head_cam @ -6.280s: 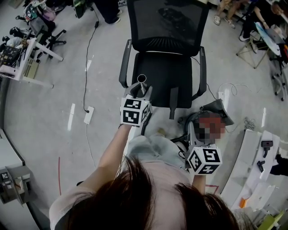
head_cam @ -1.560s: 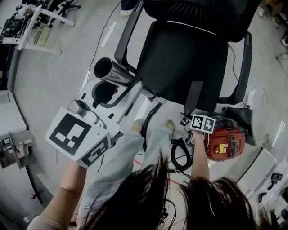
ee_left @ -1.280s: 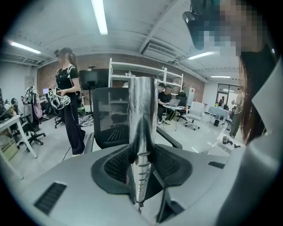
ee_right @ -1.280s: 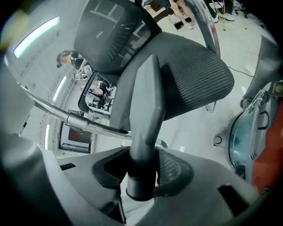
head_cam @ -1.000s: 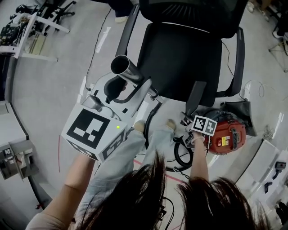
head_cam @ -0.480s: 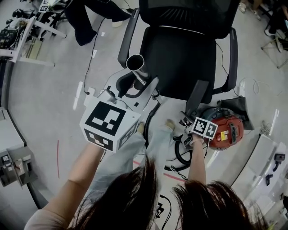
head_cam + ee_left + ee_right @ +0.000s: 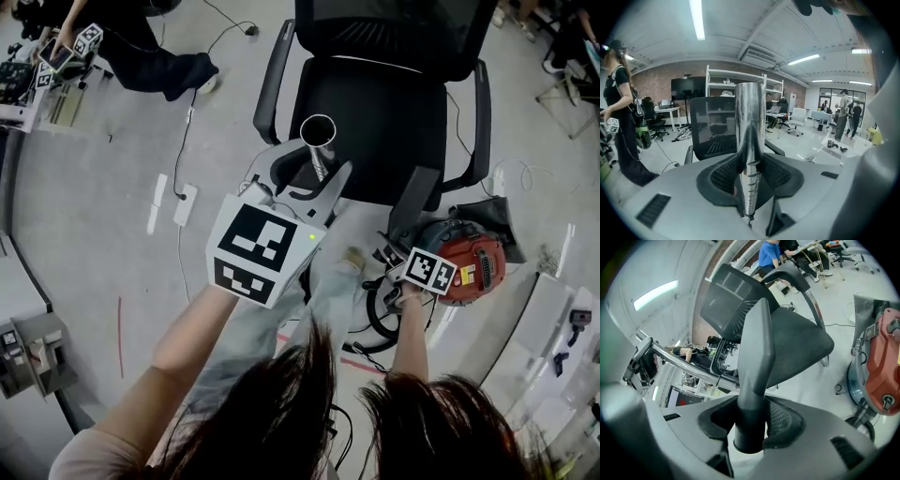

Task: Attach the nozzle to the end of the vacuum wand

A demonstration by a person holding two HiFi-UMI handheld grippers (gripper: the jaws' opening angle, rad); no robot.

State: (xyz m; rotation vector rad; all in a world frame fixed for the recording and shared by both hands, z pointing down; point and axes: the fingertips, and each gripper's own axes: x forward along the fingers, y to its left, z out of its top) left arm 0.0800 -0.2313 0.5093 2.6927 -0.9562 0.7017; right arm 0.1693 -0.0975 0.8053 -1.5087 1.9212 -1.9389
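My left gripper (image 7: pixel 315 184) is shut on the chrome vacuum wand (image 7: pixel 319 139), whose open round end points up in front of the chair seat. In the left gripper view the wand (image 7: pixel 750 136) stands upright between the pads of that gripper (image 7: pixel 750 180). My right gripper (image 7: pixel 398 248), lower and to the right, is shut on the dark grey crevice nozzle (image 7: pixel 413 202). In the right gripper view the nozzle (image 7: pixel 757 357) rises from that gripper (image 7: pixel 751 425), with the wand (image 7: pixel 684 363) crossing at the left, apart from it.
A black office chair (image 7: pixel 384 103) stands just beyond both grippers. The red vacuum canister (image 7: pixel 476 264) and its coiled black hose (image 7: pixel 379 317) lie on the floor at right. A power strip (image 7: pixel 186 204) and cable lie left. A person (image 7: pixel 155 61) stands at upper left.
My left gripper has carried the wand to the right, so its open end now sits before the chair seat, nearer the nozzle. The right gripper has barely moved.
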